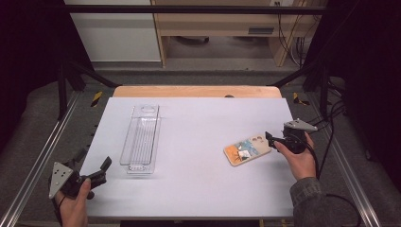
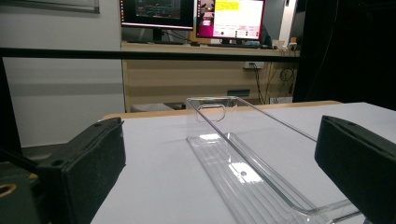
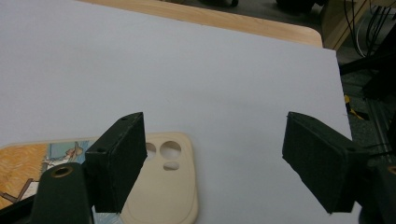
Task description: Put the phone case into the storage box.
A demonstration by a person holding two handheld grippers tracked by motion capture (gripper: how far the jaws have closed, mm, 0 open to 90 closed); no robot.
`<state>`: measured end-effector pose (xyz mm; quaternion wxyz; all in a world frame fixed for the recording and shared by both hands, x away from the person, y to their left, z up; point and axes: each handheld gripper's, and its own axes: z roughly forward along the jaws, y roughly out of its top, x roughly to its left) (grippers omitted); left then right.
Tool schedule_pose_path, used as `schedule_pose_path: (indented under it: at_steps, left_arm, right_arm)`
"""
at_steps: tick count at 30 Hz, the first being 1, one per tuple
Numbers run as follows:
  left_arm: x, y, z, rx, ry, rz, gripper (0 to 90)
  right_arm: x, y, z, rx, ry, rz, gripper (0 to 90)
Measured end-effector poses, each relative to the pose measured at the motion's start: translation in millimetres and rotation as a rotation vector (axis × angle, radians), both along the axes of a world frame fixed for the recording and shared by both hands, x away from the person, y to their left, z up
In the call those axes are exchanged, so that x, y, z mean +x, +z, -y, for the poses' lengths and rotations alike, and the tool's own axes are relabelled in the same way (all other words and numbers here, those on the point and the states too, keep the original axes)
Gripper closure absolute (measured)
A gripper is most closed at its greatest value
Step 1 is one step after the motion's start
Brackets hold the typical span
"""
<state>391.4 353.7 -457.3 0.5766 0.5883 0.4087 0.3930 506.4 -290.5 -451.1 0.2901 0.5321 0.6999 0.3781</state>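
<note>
A phone case [image 1: 247, 151] with a colourful picture and a cream camera end lies flat on the white table top [image 1: 198, 189], at the right. My right gripper [image 1: 270, 139] hovers just right of it, open. In the right gripper view the phone case [image 3: 161, 186] lies low beneath the left jaw, and nothing sits between the right gripper's [image 3: 215, 123] jaws. A long clear plastic tray [image 1: 140, 139] stands empty left of centre. At the table's near left corner my left gripper [image 1: 92, 164] is open and points at the clear tray [image 2: 243, 163], with the left gripper [image 2: 223, 125] jaws wide apart.
A wooden edge [image 1: 196, 91] runs along the far side of the white top. Metal frame rails [image 1: 40, 156] flank the table on both sides. Cables [image 1: 331, 127] trail off to the right. Monitors [image 2: 191, 16] and a desk stand beyond the table.
</note>
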Motion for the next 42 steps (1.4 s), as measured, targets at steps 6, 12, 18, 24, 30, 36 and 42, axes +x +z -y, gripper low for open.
schedule_pose_path:
  at_steps: [6,12,18,24,30,36,42]
  left_arm:
    - [0.1,0.0,0.0,0.002,0.0,0.0,1.7]
    - [2.6,-0.1,0.2,0.006,0.002,-0.001,1.8]
    - [3.6,-0.7,0.4,0.009,0.0,-0.003,2.0]
    - [3.5,-0.8,1.6,0.013,-0.004,-0.001,2.3]
    - [3.2,-1.0,0.3,0.014,-0.003,-0.002,2.3]
    - [3.2,-1.5,-1.5,0.009,-0.002,-0.006,2.3]
    - [4.2,-1.7,0.1,0.008,-0.004,-0.008,2.4]
  right_arm:
    - [7.7,-5.3,2.8,-0.018,0.002,-0.034,35.2]
    - [12.0,-9.8,2.3,-0.046,0.036,-0.063,59.7]
    - [18.1,-21.0,0.7,-0.062,0.064,-0.136,80.8]
    - [21.0,-25.6,-2.0,-0.074,0.075,-0.159,88.6]
    - [25.2,-32.3,-4.4,-0.086,0.082,-0.198,90.0]
    - [29.4,-37.8,-4.5,-0.093,0.073,-0.226,90.0]
    - [29.6,-40.8,-3.4,-0.081,0.076,-0.243,90.0]
